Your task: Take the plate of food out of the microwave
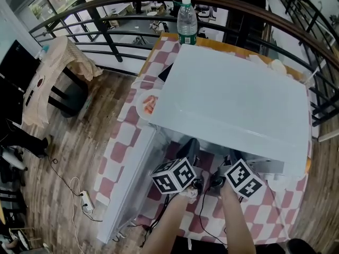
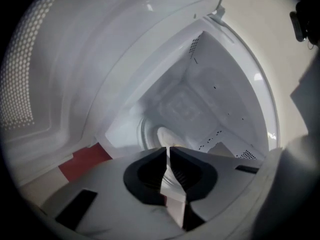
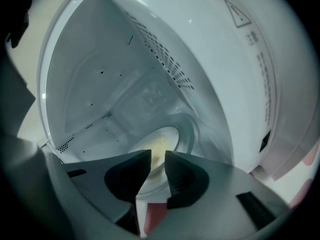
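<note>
The white microwave (image 1: 233,99) stands on a red-checked table with its door (image 1: 132,179) swung open to the left. Inside, a pale plate (image 3: 161,143) with yellowish food rests on the glass turntable (image 3: 192,134); the left gripper view shows the plate's (image 2: 166,135) rim deep in the cavity. My left gripper (image 2: 167,158) points into the opening, its jaws a narrow slit apart with nothing between them. My right gripper (image 3: 158,156) stands wider open just short of the plate, also empty. From the head view only the marker cubes (image 1: 175,176) (image 1: 243,179) show; the fingertips are hidden under the oven's top.
A second plate (image 1: 148,103) with orange-red food lies on the table left of the microwave. A water bottle (image 1: 186,20) stands behind it. A chair draped in cloth (image 1: 58,73) is at the left, a railing beyond, and cables and a power strip (image 1: 85,200) lie on the wooden floor.
</note>
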A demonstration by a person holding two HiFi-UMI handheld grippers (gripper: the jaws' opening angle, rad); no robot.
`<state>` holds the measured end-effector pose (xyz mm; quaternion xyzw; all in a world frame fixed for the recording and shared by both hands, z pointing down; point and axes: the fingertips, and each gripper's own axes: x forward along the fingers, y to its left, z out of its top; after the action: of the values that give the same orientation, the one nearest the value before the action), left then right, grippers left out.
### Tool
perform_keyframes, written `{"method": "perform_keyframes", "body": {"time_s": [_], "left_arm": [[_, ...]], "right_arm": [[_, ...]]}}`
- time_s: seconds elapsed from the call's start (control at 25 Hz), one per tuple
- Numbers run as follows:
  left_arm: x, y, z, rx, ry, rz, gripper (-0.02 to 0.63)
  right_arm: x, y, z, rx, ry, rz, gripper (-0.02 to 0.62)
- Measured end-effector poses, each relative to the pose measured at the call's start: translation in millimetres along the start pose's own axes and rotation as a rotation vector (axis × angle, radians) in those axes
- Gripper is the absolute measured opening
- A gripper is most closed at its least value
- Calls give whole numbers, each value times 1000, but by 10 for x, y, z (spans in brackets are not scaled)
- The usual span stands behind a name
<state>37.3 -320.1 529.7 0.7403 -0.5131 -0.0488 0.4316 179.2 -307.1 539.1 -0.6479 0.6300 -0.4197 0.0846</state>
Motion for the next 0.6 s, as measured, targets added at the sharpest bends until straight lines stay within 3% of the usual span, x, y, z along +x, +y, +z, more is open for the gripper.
{"method": "perform_keyframes", "body": {"time_s": [0.16, 0.6], "left_arm": [[61, 19, 76, 40, -13, 12, 97], [279, 40, 58, 30, 25, 37, 98]], "right_arm": [[44, -2, 2, -32, 2, -5, 138], [117, -26, 24, -10, 10, -41, 140]]}}
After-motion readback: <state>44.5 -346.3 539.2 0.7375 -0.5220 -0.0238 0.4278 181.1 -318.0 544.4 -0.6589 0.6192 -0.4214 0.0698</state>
